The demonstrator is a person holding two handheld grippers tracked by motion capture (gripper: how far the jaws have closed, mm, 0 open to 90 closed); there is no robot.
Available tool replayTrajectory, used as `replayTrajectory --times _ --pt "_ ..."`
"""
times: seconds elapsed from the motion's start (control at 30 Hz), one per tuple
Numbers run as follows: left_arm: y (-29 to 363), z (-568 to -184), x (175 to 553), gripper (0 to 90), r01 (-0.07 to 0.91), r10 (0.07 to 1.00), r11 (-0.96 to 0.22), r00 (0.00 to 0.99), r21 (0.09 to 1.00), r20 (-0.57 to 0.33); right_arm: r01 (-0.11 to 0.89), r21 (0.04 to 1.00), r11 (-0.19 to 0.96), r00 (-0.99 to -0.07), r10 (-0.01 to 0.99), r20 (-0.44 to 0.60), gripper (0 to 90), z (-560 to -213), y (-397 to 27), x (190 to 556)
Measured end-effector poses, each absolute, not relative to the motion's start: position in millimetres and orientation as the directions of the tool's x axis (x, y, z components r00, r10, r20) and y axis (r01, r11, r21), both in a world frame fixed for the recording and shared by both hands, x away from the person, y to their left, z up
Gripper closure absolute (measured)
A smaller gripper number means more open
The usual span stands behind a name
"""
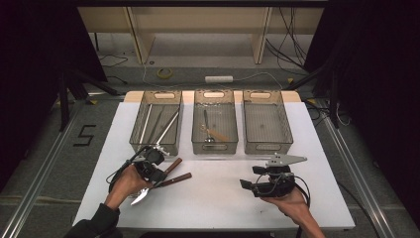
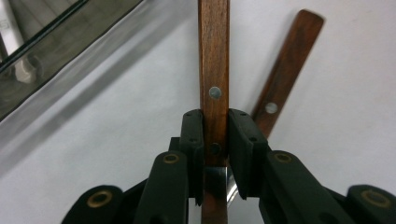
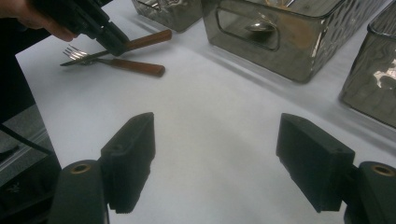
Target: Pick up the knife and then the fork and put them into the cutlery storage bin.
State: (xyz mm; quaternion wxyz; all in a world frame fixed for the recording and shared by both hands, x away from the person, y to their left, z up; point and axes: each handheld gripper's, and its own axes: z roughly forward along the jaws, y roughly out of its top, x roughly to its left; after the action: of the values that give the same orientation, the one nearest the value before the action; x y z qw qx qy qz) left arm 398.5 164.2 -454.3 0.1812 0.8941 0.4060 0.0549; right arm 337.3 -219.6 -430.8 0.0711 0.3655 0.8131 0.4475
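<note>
Two wooden-handled pieces of cutlery lie crossed on the white tabletop before the grey mesh bins. The brown riveted wooden handle is clamped by the left gripper; the smooth handle could slip or drag the neighbouring wooden-handled steel fork. The right gripper hovers with fingers spread, empty

White table with three bins, two wooden-handled utensils.
</note>
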Motion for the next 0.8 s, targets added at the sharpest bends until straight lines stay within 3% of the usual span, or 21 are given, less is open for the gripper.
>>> replayTrajectory --times 0.43,0.8 --pt "151 -447 387 76.1 0.665 0.692 -0.635 0.716 0.394 -0.095 0.486 0.791 0.371 -0.773 0.606 0.191 29.4 -428 -197 333" --pt "136 -449 378 76.1 0.649 0.638 -0.660 0.750 0.378 -0.173 0.351 0.792 0.499 -0.858 0.510 0.059 29.2 -434 -147 326"
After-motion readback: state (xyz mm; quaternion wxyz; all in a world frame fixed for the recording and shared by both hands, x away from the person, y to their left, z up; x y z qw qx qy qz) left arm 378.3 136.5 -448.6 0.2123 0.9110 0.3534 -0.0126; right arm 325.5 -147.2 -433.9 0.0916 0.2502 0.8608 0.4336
